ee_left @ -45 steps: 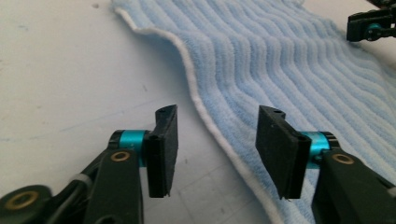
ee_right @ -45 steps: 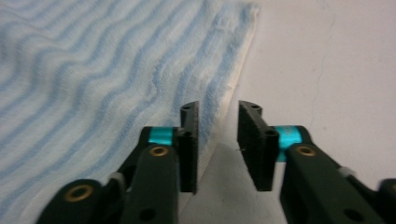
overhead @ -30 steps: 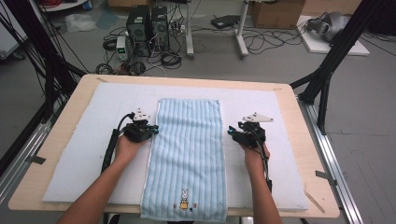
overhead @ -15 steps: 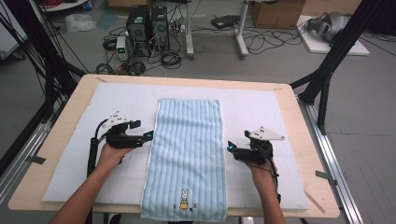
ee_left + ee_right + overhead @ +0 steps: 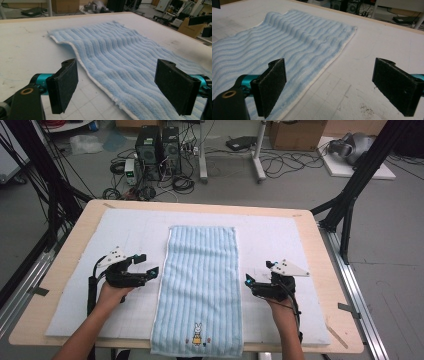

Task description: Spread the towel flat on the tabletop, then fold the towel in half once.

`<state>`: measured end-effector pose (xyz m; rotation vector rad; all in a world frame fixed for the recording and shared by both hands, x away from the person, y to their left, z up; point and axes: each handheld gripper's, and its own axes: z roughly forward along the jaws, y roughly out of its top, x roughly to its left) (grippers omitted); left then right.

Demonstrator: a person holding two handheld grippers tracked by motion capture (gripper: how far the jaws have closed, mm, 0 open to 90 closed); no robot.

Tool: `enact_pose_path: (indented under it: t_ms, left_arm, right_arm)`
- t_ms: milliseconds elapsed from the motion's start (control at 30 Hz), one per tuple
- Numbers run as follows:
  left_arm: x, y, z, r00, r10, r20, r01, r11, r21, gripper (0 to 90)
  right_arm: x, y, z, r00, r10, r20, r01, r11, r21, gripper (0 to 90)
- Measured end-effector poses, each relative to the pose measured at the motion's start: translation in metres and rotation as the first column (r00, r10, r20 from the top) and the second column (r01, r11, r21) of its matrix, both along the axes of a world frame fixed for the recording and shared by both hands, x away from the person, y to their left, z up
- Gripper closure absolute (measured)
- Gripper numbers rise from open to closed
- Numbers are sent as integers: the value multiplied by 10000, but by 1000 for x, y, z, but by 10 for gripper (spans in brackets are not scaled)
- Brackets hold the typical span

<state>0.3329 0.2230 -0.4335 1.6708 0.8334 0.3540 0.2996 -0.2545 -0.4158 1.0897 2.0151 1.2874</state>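
A light blue striped towel (image 5: 200, 280) lies flat along the middle of the white mat, with a small bunny picture near its front end. My left gripper (image 5: 148, 264) hovers just left of the towel's left edge. Its jaws have just been opening and stand open, with nothing held between them. In the left gripper view the towel (image 5: 130, 57) and its white hem run under the open gripper (image 5: 120, 87). My right gripper (image 5: 257, 275) sits just right of the towel's right edge. Its jaws have also just been opening, and the open gripper (image 5: 334, 86) holds nothing beside the towel (image 5: 287, 40).
The white mat (image 5: 280, 235) covers most of a wooden table (image 5: 327, 270). Beyond the far edge are computer towers (image 5: 160, 150), cables and table legs on the floor. Black frame posts (image 5: 350, 200) rise at both sides.
Both grippers have let go of the towel's side edges and opened. Each hand has drawn outward and back toward the near side. The towel stays flat.
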Motion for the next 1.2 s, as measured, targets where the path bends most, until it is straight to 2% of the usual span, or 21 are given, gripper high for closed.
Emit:
enact_pose_path:
  t_ms: [300, 533, 833, 1100, 1200]
  left_arm:
    - [-3, 6, 1, 9992, 398, -5, -398, 9990, 221, 203]
    - [-1, 7, -1, 9993, 358, -85, -357, 9992, 155, 205]
    - [0, 7, -2, 9987, 448, -244, -445, 9989, 112, 210]
    - [11, 7, -1, 9957, 613, -698, -609, 9981, 82, 208]
    - [18, 7, 2, 9924, 989, -729, -995, 9950, -46, 176]
  right_arm:
    - [3, 2, -2, 10000, 41, -41, -41, 10000, 59, 115]
    - [4, 6, -3, 9997, 74, -241, -72, 9999, 97, 115]
    - [8, 11, -10, 9988, 224, -435, -229, 9997, -125, 115]
    - [9, 8, -11, 9985, 185, -516, -189, 9998, -81, 115]
    - [9, 9, -10, 9985, 207, -515, -213, 9997, -100, 115]
